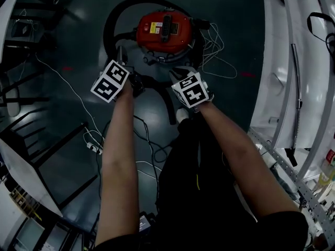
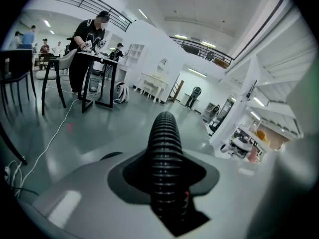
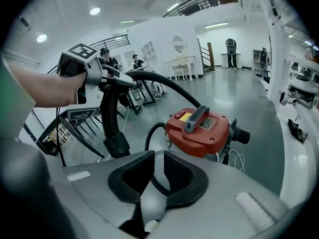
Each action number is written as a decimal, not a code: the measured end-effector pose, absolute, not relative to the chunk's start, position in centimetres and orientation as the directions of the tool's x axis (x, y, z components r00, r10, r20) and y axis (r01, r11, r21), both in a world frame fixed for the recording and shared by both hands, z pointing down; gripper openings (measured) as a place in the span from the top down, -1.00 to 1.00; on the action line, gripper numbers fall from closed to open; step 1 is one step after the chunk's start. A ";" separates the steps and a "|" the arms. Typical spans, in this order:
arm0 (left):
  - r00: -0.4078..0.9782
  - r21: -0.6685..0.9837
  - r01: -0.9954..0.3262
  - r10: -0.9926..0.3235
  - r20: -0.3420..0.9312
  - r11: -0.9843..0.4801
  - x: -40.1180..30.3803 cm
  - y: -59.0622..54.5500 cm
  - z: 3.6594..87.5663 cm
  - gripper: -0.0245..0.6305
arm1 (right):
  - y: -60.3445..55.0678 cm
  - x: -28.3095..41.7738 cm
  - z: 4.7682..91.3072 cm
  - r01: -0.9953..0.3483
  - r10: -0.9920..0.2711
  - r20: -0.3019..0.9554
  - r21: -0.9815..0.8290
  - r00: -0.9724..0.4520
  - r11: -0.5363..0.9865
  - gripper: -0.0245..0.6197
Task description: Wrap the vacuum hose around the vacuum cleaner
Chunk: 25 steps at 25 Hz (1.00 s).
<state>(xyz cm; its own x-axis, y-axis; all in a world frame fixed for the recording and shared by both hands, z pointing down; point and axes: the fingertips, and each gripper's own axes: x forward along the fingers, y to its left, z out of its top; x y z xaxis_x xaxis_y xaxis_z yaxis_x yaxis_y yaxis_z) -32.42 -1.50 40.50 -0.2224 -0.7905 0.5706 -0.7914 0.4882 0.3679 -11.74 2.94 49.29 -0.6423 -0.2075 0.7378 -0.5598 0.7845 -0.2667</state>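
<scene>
Evidently, the left gripper [image 2: 164, 176] is clamped on the ribbed black vacuum hose [image 2: 163, 138], the right gripper [image 3: 157, 176] stands narrowly parted and empty, and only the head view shows that hose arcing behind the rounded red vacuum cleaner [image 1: 164, 31] on the glossy floor [image 1: 73, 46].

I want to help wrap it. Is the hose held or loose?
Held: the left gripper is shut on the ribbed hose, pads on both sides.

Ribbed matt-black hose [image 2: 163, 158], glossy red plastic vacuum cleaner [image 3: 199, 131]
</scene>
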 end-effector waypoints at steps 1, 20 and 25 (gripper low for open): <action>-0.229 0.366 -0.788 -0.787 0.572 0.496 -32.8 -1.4 40.8 0.47 | 2.5 -12.1 49.4 -0.555 -0.205 0.737 -0.267 -0.644 0.788 0.74; -0.378 0.332 -0.659 -0.679 0.630 0.675 -39.0 -2.1 45.5 0.47 | -3.6 -17.7 52.4 -0.411 -0.069 0.736 -0.295 -0.673 0.862 0.74; -0.402 0.353 -0.609 -0.660 0.634 0.710 -41.2 -2.0 47.4 0.47 | -3.1 -18.4 54.1 -0.420 -0.057 0.752 -0.302 -0.657 0.855 0.74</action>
